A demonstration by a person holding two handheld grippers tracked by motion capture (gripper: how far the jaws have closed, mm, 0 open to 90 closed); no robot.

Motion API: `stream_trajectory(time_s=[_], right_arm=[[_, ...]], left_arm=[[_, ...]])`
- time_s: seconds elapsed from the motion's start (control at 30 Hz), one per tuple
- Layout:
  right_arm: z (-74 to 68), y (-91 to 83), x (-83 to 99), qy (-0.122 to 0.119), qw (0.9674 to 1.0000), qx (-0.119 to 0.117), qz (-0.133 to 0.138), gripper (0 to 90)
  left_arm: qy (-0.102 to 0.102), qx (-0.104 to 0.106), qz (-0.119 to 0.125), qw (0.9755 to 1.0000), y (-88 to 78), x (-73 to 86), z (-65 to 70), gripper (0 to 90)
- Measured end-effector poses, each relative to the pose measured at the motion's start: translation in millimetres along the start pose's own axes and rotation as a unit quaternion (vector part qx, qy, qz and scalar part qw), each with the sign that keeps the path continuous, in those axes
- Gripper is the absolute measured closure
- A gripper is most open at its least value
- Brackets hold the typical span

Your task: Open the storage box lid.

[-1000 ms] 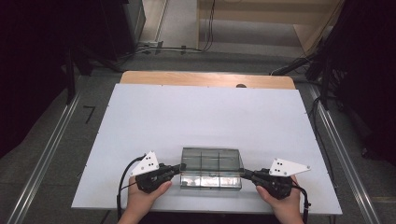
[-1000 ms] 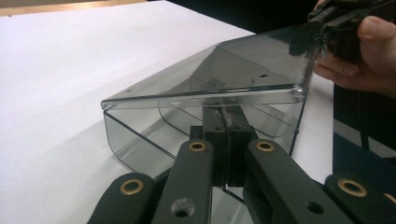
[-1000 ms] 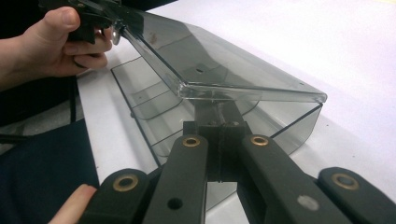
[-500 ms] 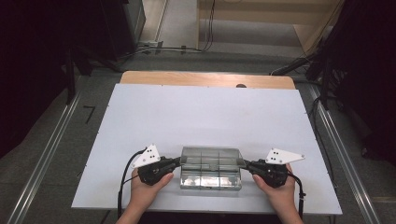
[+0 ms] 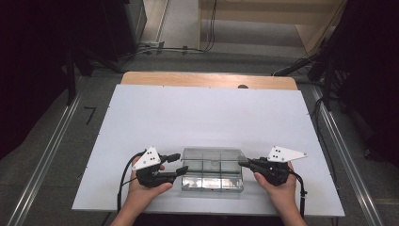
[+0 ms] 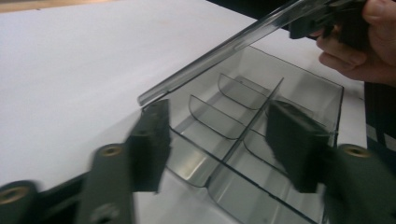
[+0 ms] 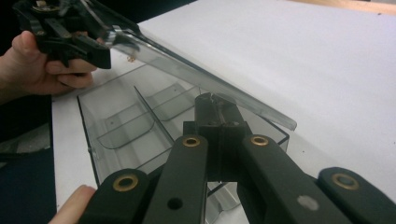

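Compared with a second ago, the left gripper [image 5: 181, 163] has parted its jaws. They were pinched together at the left end of the clear divided box [image 5: 211, 176] and have just been opening. In the left gripper view they stand apart on either side of that end, and the pads press on nothing. The free left tip of the lid [image 6: 219, 46] hangs just above one of them. The left hand [image 5: 146, 188] rests just left of the box.

The box itself lies on the white table [image 5: 207, 113], close to the person's edge, with its empty compartments showing under the lid. The lid is tilted up above the box, with a clear gap under it.

At the right end of the box, the right gripper [image 5: 242, 161] is clenched on the lid's edge. The right gripper view shows both jaws tight together on the clear plastic [image 7: 201, 79]. The right hand [image 5: 277, 186] sits just right of the box.

As I read it, the risk comes from the lid hanging from one narrow pinch at one end. Smooth plastic could slide out of the pads and drop shut, or the lid could twist and strain where it joins the box. Nothing is pinning the box down, so a pull on the lid might lift or drag the light box toward the near table edge.
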State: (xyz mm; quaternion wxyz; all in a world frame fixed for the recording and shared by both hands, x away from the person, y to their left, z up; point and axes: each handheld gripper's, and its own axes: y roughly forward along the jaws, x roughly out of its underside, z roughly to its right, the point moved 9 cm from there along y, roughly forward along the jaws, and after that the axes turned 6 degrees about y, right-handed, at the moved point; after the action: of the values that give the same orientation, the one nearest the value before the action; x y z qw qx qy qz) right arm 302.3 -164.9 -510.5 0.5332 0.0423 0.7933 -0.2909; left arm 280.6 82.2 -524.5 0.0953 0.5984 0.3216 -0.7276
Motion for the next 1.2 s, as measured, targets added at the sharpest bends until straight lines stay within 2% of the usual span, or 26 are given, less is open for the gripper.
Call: stream_trajectory(time_s=[0.1,0.17,0.23,0.3,0.43,0.53,0.67,0.9,1.0,1.2], right_arm=[[-1.6,-2.6,-4.0,-0.003,1.0000,-0.001,0.006,88.9],[-2.2,-4.0,-6.8,-0.004,0.9999,-0.002,0.010,88.9],[-3.4,-5.8,-9.4,-0.003,0.9999,-0.001,0.012,88.9],[-4.3,-7.2,-12.5,-0.007,0.9998,-0.001,0.016,88.9],[-6.3,-9.5,-18.3,-0.010,0.9997,-0.001,0.023,88.9],[-6.6,-9.5,-21.4,-0.011,0.9996,0.000,0.025,88.9],[-5.8,-7.8,-25.8,-0.011,0.9997,0.004,0.024,88.9],[-6.9,-3.8,-40.0,-0.024,0.9994,0.009,0.024,88.9],[-5.1,-3.1,-42.3,-0.022,0.9994,0.011,0.026,88.9],[0.5,-5.0,-43.5,-0.009,0.9991,0.010,0.039,88.8]], left_arm=[[-0.021,-0.016,0.016,0.9995,-1.7,-6.4,-8.2,22.9],[-0.024,-0.030,0.021,0.9990,-0.8,-11.0,-11.7,9.8],[-0.024,-0.024,0.029,0.9990,1.4,-16.0,-11.1,0.7],[-0.024,-0.022,0.036,0.9988,4.3,-20.9,-10.7,0.0],[-0.029,-0.023,0.024,0.9990,15.7,-27.0,-12.0,0.0],[-0.029,-0.025,0.027,0.9989,21.5,-33.1,-12.2,5.8],[-0.027,-0.005,0.032,0.9991,24.2,-39.3,-12.0,20.3],[-0.044,0.018,0.030,0.9984,23.6,-40.4,-17.6,41.6],[-0.053,0.011,0.028,0.9981,25.8,-39.1,-20.0,51.9],[-0.062,0.003,0.037,0.9974,26.3,-38.7,-25.1,61.3]])
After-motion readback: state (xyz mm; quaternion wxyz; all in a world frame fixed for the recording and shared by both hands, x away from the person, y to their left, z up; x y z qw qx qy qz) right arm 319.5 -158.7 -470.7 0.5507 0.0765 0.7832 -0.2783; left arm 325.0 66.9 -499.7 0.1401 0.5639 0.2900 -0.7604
